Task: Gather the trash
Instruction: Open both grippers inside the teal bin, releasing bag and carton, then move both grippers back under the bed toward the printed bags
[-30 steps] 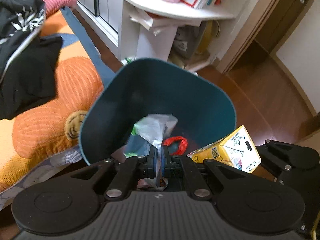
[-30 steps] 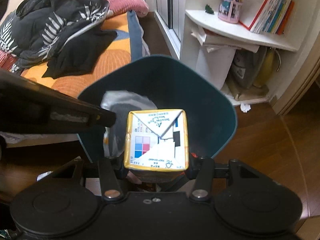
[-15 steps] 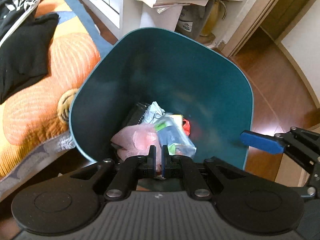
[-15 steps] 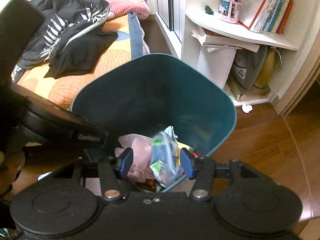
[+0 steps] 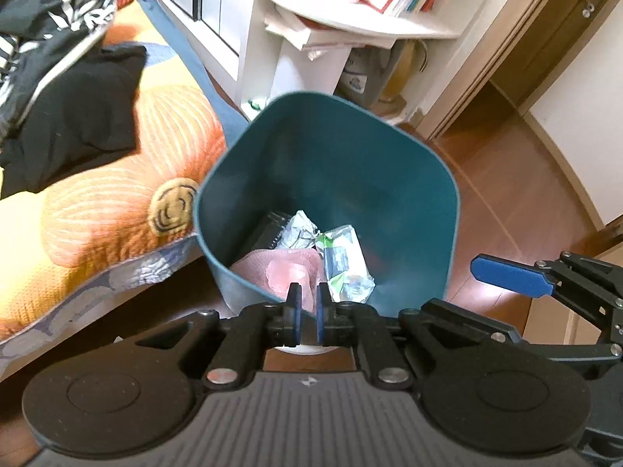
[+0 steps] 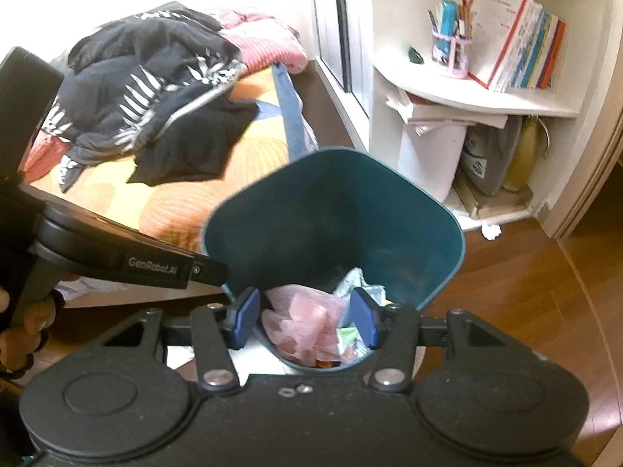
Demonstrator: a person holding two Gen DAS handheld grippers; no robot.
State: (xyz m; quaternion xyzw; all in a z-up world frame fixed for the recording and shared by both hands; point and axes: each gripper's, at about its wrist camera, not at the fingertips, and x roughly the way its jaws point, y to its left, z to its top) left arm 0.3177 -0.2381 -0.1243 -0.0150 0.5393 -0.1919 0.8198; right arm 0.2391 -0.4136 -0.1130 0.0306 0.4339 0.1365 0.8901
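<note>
The left hand-held gripper [image 5: 307,303] has its pads drawn narrow, a thin gap between them, with nothing clamped. The right hand-held gripper [image 6: 305,321] stands wide and empty. Just ahead of and below both sits the teal trash bin [image 5: 412,194], tilted toward the cameras. Inside it lie a pink plastic bag [image 6: 301,321], a crumpled clear wrapper [image 5: 344,264] and a foil scrap [image 5: 298,227]. Left of the bin is the bed [image 5: 97,202] with dark clothes [image 6: 155,78]; beyond it, a white shelf [image 6: 479,99] of books [image 6: 525,46].
</note>
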